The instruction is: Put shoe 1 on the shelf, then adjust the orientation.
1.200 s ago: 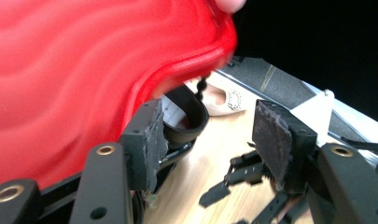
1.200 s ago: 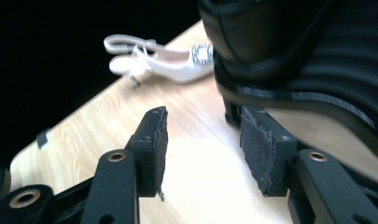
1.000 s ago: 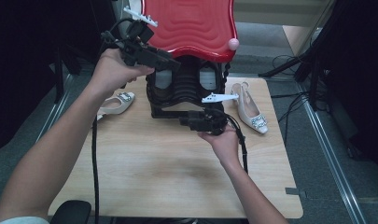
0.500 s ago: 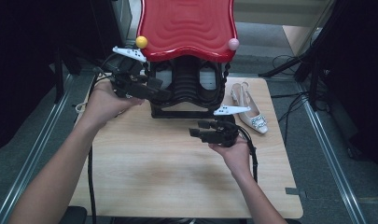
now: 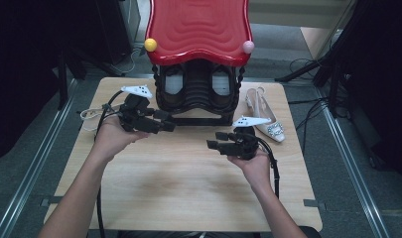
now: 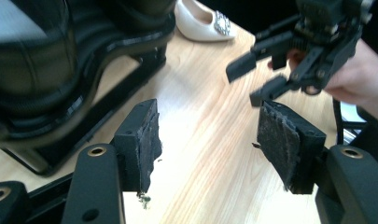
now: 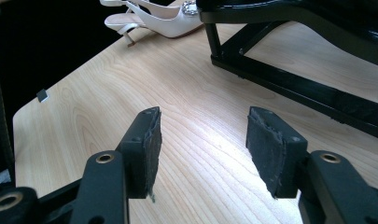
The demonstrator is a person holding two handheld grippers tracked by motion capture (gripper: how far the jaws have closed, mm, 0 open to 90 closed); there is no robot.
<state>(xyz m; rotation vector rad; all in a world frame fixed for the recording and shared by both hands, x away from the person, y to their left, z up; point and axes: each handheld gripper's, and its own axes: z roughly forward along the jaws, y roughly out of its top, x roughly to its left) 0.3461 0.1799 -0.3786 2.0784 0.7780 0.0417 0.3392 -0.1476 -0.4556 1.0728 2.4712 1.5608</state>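
Gaping, empty: both grippers' fuzzy-padded fingers (image 6: 147,140) over grained wooden table (image 5: 188,188), near ribbed red-topped rack (image 5: 198,29).

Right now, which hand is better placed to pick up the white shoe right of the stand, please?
Probably the right: the right gripper, open and empty, is close beside the white shoe; the left gripper sits farther off, across the stand's front.

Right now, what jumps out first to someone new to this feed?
The big red wavy lid of the black shoe rack at the table's far edge. Then both grippers, left gripper and right gripper, open and empty above the wooden table, and a white slingback shoe right of the rack.
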